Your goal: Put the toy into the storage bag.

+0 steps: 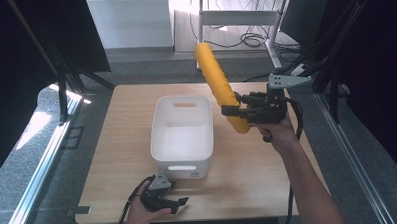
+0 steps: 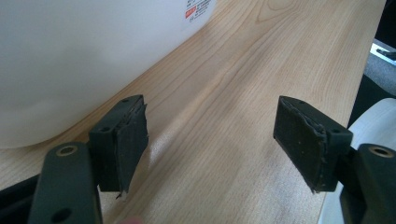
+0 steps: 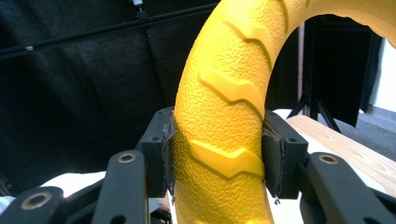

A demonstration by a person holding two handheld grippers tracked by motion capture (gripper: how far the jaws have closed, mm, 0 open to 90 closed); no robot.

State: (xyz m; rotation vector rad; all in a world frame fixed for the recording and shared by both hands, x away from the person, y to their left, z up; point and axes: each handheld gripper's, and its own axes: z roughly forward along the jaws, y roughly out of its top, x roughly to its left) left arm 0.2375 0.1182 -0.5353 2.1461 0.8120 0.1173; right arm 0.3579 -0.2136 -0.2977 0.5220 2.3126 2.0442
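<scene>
I see one yellow ring (image 1: 217,80), edge-on, tilted, rising up-left from right hand-held gripper (image 1: 236,111), clenched on it. One white bin (image 1: 182,137) beside left hand-held gripper (image 1: 173,203), released.

Right gripper (image 1: 231,112): black body, grey three-cornered plate on top, black cable trailing. Left gripper (image 1: 181,202): same build. Brass-ringed pivots, worn black pads (image 2: 126,140).
</scene>
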